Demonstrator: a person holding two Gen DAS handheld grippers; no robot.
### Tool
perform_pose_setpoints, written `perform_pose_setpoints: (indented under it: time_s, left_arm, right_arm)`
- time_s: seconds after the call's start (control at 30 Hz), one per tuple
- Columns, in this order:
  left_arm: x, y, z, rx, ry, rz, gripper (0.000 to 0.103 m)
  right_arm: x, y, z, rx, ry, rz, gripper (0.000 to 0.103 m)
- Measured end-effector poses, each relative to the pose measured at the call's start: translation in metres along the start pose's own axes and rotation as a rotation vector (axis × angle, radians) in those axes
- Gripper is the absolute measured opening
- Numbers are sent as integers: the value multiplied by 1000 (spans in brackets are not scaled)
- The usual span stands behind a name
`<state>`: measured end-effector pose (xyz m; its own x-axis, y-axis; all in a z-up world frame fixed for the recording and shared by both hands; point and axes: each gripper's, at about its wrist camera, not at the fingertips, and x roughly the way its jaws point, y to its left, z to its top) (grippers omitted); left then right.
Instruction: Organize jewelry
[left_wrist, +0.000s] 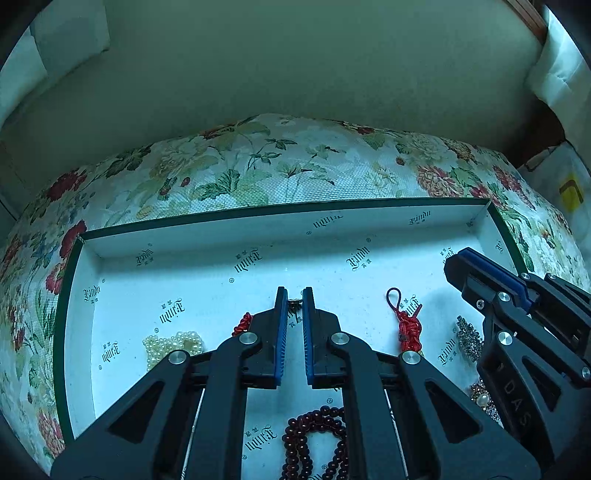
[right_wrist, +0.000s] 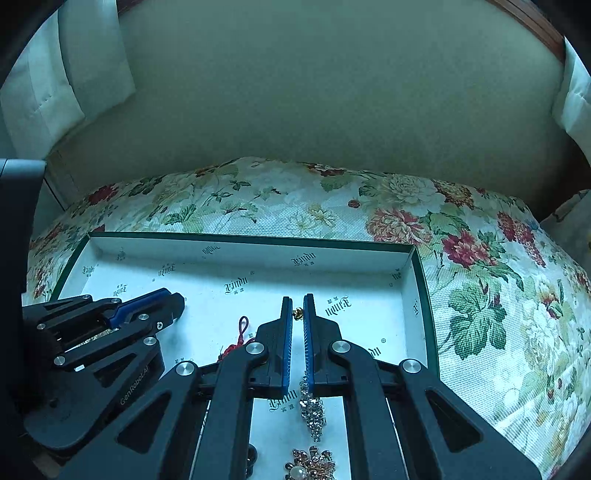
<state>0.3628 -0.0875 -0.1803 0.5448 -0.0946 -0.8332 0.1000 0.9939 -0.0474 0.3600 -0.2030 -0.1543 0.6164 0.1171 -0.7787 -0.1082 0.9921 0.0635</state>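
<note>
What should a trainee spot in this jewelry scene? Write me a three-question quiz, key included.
1. True or false: the tray sits on a floral cushion.
2. In the left wrist view, which item lies nearest the tray's left wall? A. pearl strand B. rhinestone brooch C. red knotted cord
3. Fill in: the bead strand lying below the left gripper in that view is dark ___.

Key: 1 true; 2 A; 3 red.
</note>
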Motion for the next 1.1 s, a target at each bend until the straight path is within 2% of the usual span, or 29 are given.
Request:
perform_pose_setpoints:
  time_s: [0.23,0.27,0.3,0.37,0.53,0.6,0.63,0.67,0.7,0.77,0.8,0.87,1.0,1.1]
  left_arm:
    - [0,1,1,-6,3,1,10]
    - [0,1,1,-6,3,1,13]
    - [0,1,1,-5,3,3,22]
    - [-1,2,1,-8,0,11,33]
    - [-1,4,2,-15,0,7,33]
    - [-2,5,3,-17,-2,8,48]
    - [-3,6,3,-23,-6,8,51]
    - [-4,6,3,-27,-11,8,52]
    - [-5,7,3,-27,-14,12,54]
    - [-5,9,3,-38,-15,28,55]
    - [-5,12,3,-50,-14,20,56]
    - [-6,15,3,-56,-8,24,58]
    - [-9,15,2,-52,-17,27,60]
    - [-12,16,1,-52,-28,41,68]
  right_arm:
    - [1,-3,-2,13,7,3,8]
    - [2,-3,-3,13,9,4,8]
    - [2,-3,-3,13,9,3,8]
    - [2,-3,-3,12,8,3,8]
    - [3,-4,-3,21,13,6,8]
    - [3,-5,-3,25,15,7,8]
    - [3,-6,-3,27,17,8,8]
    - [3,-6,-3,28,19,9,10]
    - [3,-7,-2,30,20,12,26]
    - [-1,-10,-2,49,5,-1,43]
    - [-3,-12,-1,58,-5,3,49]
    - [-5,-13,-1,55,-13,-4,54]
    - [-7,-11,-1,46,-21,-12,54]
    - [-9,-10,0,39,-30,-23,54]
